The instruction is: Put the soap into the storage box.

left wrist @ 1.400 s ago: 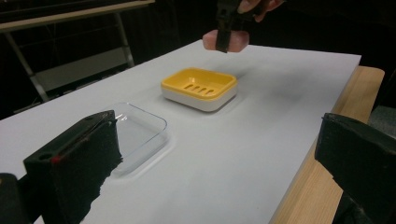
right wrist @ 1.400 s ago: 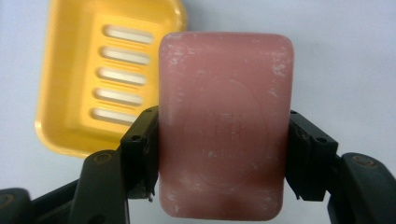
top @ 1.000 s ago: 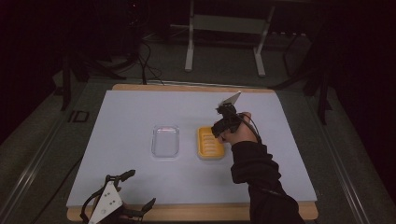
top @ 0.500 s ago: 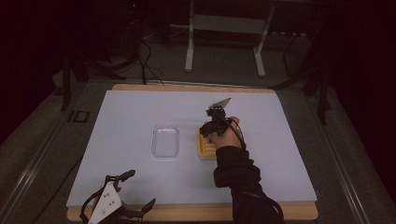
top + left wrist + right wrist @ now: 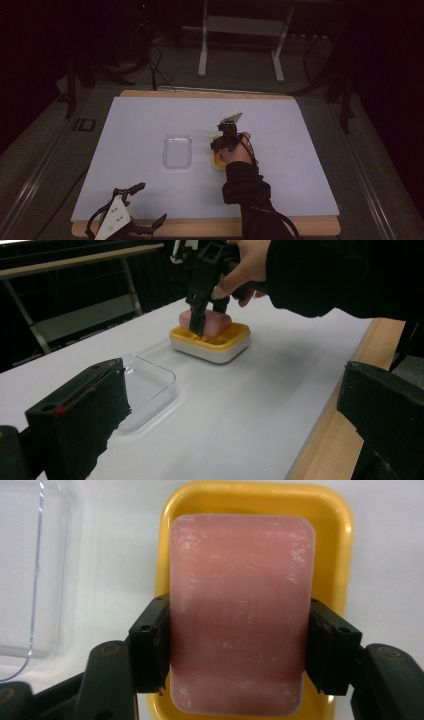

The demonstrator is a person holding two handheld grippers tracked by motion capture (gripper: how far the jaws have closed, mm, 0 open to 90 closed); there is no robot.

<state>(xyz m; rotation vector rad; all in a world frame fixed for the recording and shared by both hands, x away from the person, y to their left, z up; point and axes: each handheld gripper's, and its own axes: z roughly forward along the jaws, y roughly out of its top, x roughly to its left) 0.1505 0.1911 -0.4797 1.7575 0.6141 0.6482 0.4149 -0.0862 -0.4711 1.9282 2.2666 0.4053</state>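
Note:
A pink soap bar (image 5: pixel 240 615) lies in a yellow soap dish (image 5: pixel 260 500) near the middle of the white table. My right gripper (image 5: pixel 226 142) points down over the dish (image 5: pixel 218 159), with one black jaw pressed against each long side of the bar. From the left gripper view, that gripper (image 5: pixel 200 315) reaches down beside the soap (image 5: pixel 217 322) in the dish (image 5: pixel 210 345). My left gripper (image 5: pixel 127 220) lies on the table's front left edge, jaws wide apart and holding nothing.
A clear plastic lid or tray (image 5: pixel 177 151) lies flat just left of the dish. The white mat (image 5: pixel 300 150) rests on a wooden board (image 5: pixel 320 226). A metal stand (image 5: pixel 240 30) is on the floor beyond the table.
The right hand has moved left and nearer, bringing its gripper down over the dish and around the soap. The left gripper has not moved.

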